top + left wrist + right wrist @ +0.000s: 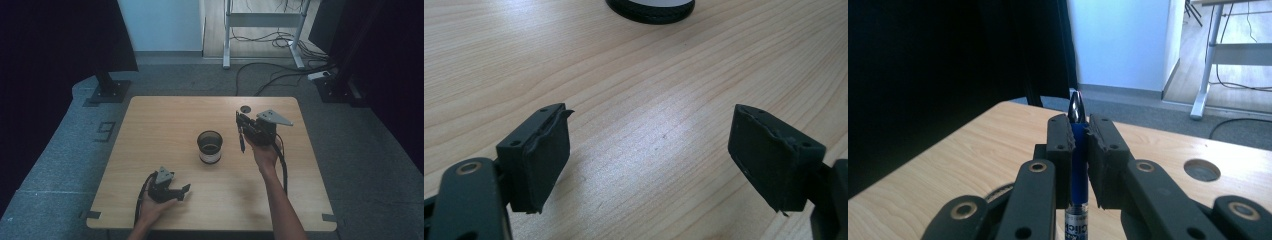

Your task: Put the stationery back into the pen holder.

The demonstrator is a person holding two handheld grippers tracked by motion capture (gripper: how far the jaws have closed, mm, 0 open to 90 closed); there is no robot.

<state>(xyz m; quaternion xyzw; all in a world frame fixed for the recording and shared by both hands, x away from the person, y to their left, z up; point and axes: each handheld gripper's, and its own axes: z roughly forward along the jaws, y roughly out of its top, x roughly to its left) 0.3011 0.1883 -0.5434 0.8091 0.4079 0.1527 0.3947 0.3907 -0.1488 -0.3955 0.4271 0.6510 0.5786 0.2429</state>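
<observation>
A blue pen [242,141] hangs down from my right gripper [240,123], which is raised over the right half of the table, right of the cup. In the right gripper view the jaws are shut on the pen [1077,107], and its dark tip pokes out past my right gripper [1078,131]. A dark round cup [210,146] with a pale band near its base stands at the table's middle. My left gripper [182,192] rests low near the front left. Its jaws stand apart with only bare wood between them, my left gripper [651,147] facing the cup's base [650,10].
The wooden table [150,125] has a round cable hole [245,108] near its far edge, also the hole [1202,170] in the right gripper view. Cables and a metal frame [226,35] lie on the floor beyond. Dark screens stand at left and right.
</observation>
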